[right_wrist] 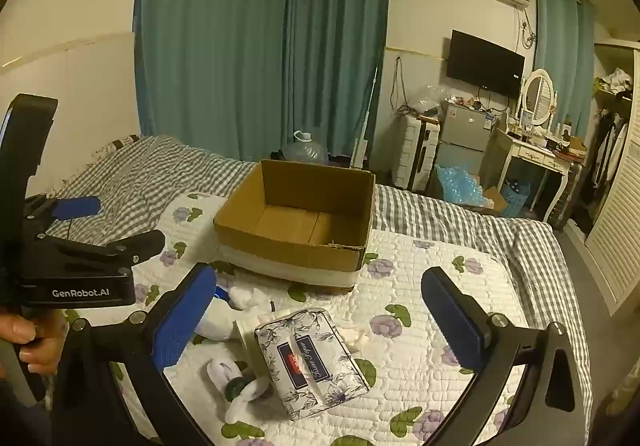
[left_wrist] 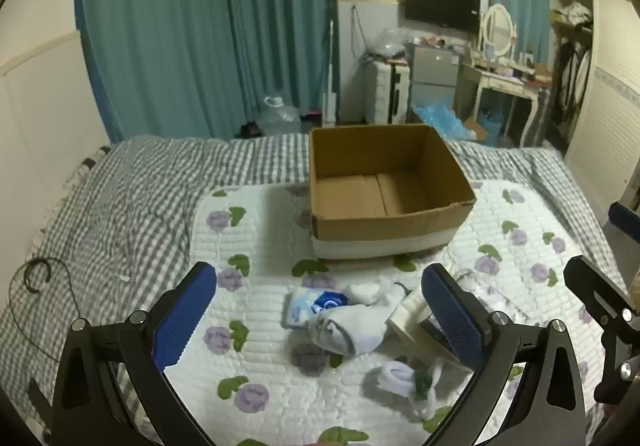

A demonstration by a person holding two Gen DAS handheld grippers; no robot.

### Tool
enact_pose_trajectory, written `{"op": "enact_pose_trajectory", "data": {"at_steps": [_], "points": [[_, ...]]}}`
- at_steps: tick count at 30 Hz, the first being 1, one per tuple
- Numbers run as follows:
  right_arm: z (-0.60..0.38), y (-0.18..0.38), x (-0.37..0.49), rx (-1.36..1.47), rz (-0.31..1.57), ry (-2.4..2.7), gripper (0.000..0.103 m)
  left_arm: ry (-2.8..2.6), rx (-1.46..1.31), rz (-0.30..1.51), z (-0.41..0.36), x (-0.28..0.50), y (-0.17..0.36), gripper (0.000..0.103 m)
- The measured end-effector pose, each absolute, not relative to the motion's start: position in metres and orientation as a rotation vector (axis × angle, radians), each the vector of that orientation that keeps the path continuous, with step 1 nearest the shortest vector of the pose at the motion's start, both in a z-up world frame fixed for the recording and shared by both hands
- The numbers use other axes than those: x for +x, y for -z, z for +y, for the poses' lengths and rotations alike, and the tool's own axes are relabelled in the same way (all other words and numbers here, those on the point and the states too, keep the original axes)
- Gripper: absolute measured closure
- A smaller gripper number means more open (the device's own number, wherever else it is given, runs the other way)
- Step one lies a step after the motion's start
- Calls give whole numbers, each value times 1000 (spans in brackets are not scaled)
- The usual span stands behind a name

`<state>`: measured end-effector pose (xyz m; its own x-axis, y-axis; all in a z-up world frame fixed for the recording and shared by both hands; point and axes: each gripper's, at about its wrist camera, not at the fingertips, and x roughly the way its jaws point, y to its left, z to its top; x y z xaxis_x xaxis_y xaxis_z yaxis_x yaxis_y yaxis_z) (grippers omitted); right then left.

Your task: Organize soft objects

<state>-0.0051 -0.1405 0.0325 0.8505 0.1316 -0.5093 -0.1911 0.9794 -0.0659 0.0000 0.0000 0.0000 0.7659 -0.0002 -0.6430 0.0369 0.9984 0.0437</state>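
Since the cardboard box [left_wrist: 390,186] shows only bare floor inside, I'd judge sorting at 0 done. All soft items lie on the floral quilt [left_wrist: 256,246] just in front of the box: a rolled sock [left_wrist: 348,330], a small blue-and-white pack [left_wrist: 314,306], a white knotted piece [left_wrist: 404,378], and a floral tissue pack [right_wrist: 312,360]. Left gripper [left_wrist: 320,310] hangs above the sock, jaws spread wide, nothing between them. Right gripper [right_wrist: 320,310] hangs over the tissue pack, jaws equally spread, gripping nothing. Everything is left to load.
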Motion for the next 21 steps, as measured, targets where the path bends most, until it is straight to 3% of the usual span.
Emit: {"op": "enact_pose_trajectory", "data": {"at_steps": [21], "points": [[-145,-30,-4,-94,543,-158,0,37,38,683,1,0,2,0]]}}
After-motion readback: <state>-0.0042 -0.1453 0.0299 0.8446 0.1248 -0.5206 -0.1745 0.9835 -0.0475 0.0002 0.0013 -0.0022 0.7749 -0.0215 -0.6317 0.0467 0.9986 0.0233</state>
